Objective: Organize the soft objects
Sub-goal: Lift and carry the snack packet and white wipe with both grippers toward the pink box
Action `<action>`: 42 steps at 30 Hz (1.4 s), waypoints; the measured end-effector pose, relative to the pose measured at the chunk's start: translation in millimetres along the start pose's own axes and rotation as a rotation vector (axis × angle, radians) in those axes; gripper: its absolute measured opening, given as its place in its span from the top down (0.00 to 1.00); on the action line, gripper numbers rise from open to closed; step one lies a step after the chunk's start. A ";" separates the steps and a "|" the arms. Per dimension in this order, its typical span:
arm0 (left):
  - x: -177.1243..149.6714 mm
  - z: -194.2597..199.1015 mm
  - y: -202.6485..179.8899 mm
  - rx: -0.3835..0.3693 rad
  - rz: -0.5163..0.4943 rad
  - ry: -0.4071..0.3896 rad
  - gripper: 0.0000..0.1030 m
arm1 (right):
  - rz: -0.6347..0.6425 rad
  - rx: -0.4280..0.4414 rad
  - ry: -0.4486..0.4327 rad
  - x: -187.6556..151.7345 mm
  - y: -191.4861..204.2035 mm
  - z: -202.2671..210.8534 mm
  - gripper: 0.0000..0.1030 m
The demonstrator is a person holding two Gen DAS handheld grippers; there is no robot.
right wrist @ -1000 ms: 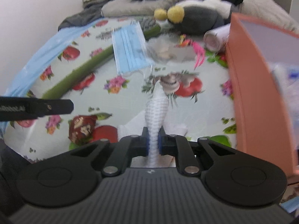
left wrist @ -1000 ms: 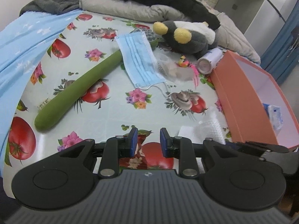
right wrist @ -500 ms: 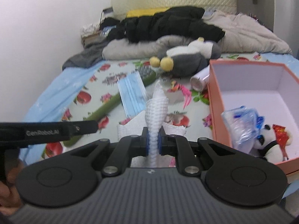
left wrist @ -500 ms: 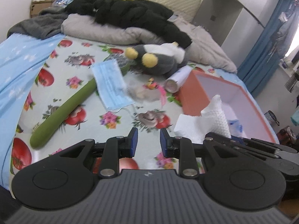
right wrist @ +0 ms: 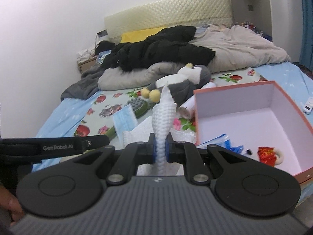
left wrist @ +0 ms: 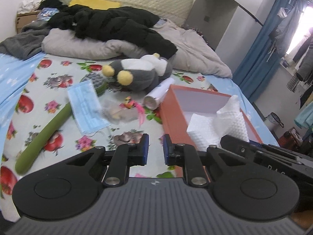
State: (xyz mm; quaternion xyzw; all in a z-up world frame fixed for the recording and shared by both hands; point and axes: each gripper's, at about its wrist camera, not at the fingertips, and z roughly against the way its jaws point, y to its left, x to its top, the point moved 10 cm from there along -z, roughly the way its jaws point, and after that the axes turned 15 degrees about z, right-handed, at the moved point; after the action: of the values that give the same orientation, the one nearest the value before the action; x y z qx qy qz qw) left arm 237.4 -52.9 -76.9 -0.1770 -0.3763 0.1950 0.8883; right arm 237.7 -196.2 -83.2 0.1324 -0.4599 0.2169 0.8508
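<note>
White cloth (right wrist: 163, 115) pinched in right claw (right wrist: 160, 150), beside orange box (right wrist: 197, 115).

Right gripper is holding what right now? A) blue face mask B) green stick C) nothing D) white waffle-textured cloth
D: the right gripper is shut on the white cloth, which sticks up between its pads, while the face mask lies on the bed.
</note>
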 end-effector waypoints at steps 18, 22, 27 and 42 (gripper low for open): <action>24.5 -38.0 37.5 0.132 0.049 0.019 0.86 | -0.051 0.010 0.050 -14.4 -44.3 -18.4 0.88; 17.2 -34.1 84.8 0.202 0.097 0.028 0.65 | -0.011 0.061 0.058 -13.0 -18.9 -25.4 0.88; -5.6 -34.5 138.6 0.271 0.124 0.064 0.57 | 0.043 0.115 0.094 -23.5 17.9 -39.9 0.87; -68.5 -97.3 207.2 0.241 0.102 0.214 0.54 | 0.047 0.073 0.267 -77.0 74.3 -86.8 0.87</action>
State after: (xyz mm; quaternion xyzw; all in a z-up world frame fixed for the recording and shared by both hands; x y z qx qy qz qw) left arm 221.1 76.4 -277.2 -0.1078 -0.2442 0.2636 0.9270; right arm 227.0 -113.7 -193.0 0.1225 -0.3373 0.2688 0.8938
